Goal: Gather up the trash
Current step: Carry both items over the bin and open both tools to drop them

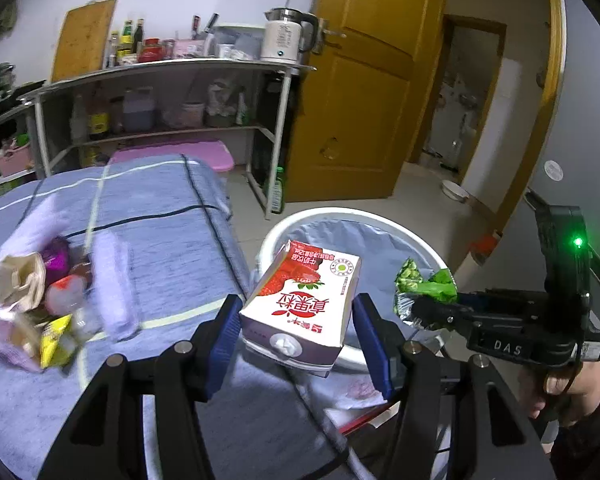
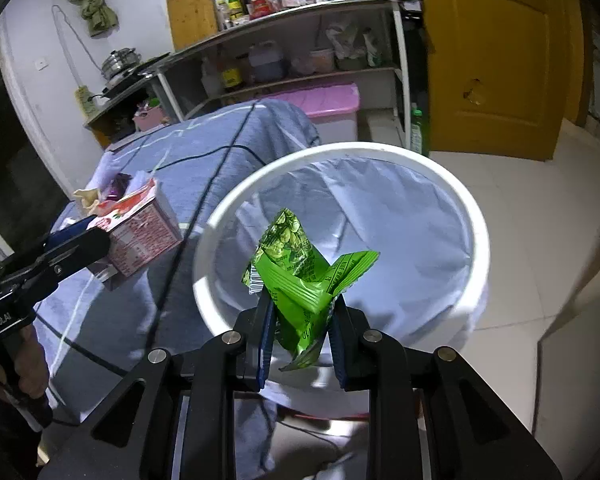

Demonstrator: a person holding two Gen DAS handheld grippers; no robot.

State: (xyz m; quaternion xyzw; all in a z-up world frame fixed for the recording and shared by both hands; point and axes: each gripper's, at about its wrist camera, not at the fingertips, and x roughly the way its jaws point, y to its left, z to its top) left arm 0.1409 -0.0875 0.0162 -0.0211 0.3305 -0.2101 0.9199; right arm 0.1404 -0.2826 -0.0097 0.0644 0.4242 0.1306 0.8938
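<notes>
Left jaws clamping milk carton (image 1: 300, 304), right jaws pinching green wrapper (image 2: 300, 276) above bin (image 2: 476, 240)

Quick count from where I'm at: one strawberry milk carton (image 1: 302, 312), one green snack wrapper (image 2: 300, 276), one white bin (image 2: 478, 240) with one bag lining it. Two grippers, my left (image 1: 296, 330) and my right (image 2: 302, 338). One kettle (image 1: 284, 36), one cutting board (image 1: 86, 38), one yellow door (image 1: 364, 80). The leftover trash pile (image 1: 36, 300) on the bed is too blurry to count properly.
</notes>
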